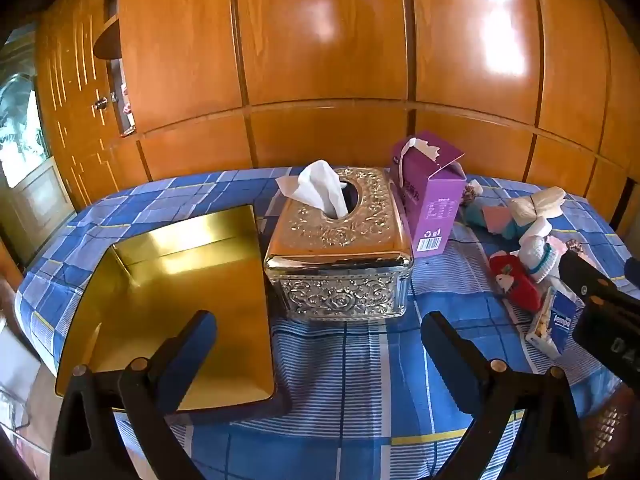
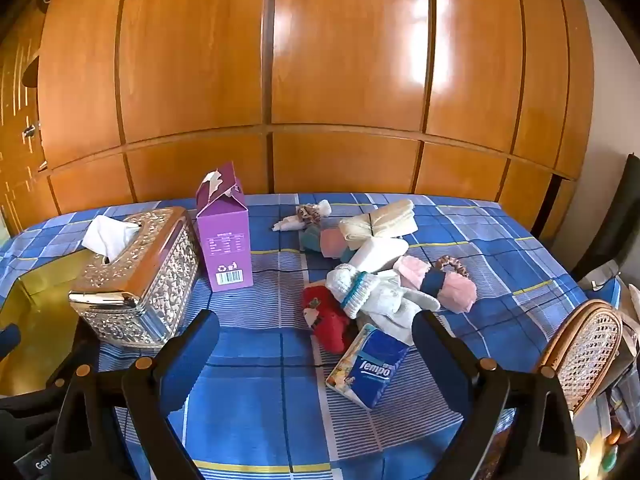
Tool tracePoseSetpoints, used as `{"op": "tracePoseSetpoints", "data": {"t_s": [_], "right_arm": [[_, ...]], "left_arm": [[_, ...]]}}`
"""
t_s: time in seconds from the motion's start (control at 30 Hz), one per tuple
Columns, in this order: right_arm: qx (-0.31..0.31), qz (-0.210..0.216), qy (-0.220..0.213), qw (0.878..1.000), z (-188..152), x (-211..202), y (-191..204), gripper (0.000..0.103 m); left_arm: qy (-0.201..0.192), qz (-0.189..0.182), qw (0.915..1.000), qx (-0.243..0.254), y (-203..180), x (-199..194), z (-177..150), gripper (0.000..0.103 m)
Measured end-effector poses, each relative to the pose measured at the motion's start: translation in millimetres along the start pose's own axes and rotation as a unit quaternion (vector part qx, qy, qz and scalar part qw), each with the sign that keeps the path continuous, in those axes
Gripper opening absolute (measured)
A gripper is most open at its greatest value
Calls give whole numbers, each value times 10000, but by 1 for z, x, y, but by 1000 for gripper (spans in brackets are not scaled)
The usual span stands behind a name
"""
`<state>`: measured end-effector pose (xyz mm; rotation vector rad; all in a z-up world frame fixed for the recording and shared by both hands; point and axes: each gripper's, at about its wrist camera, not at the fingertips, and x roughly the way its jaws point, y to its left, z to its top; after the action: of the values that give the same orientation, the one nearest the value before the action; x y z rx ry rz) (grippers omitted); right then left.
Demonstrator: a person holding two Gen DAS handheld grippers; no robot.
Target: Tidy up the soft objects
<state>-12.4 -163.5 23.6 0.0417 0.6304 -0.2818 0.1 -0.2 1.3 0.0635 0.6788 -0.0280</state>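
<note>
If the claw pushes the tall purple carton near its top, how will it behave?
The purple carton stands upright, tall on a narrow base, so it would probably tip rather than slide. Its top is torn open, so it may be light. The checked tablecloth beneath might wrinkle and catch its base.

"Tempo" on blue tissue pack [image 2: 370, 366], barcode on purple carton [image 2: 225, 236]

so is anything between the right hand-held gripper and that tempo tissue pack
Nothing visible. The right hand-held gripper is open and the tempo tissue pack lies on bare tablecloth just ahead of its fingertips; the soft pile sits behind it.
</note>
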Motion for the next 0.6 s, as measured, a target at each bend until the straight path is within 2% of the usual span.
{"op": "tracePoseSetpoints", "data": {"t_s": [0.13,0.27,0.6], "right_arm": [[-28,6,-41,10000,1,-2,7,99],[-52,-5,-71,10000,2,-2,11,99],[-150,73,-75,9998,3,-2,9,99]], "left_arm": [[-213,149,9997,34,-5,-7,-3,102],[-110,113,9999,-53,2,-8,2,103],[-132,101,9998,-126,11,-9,-1,103]]}}
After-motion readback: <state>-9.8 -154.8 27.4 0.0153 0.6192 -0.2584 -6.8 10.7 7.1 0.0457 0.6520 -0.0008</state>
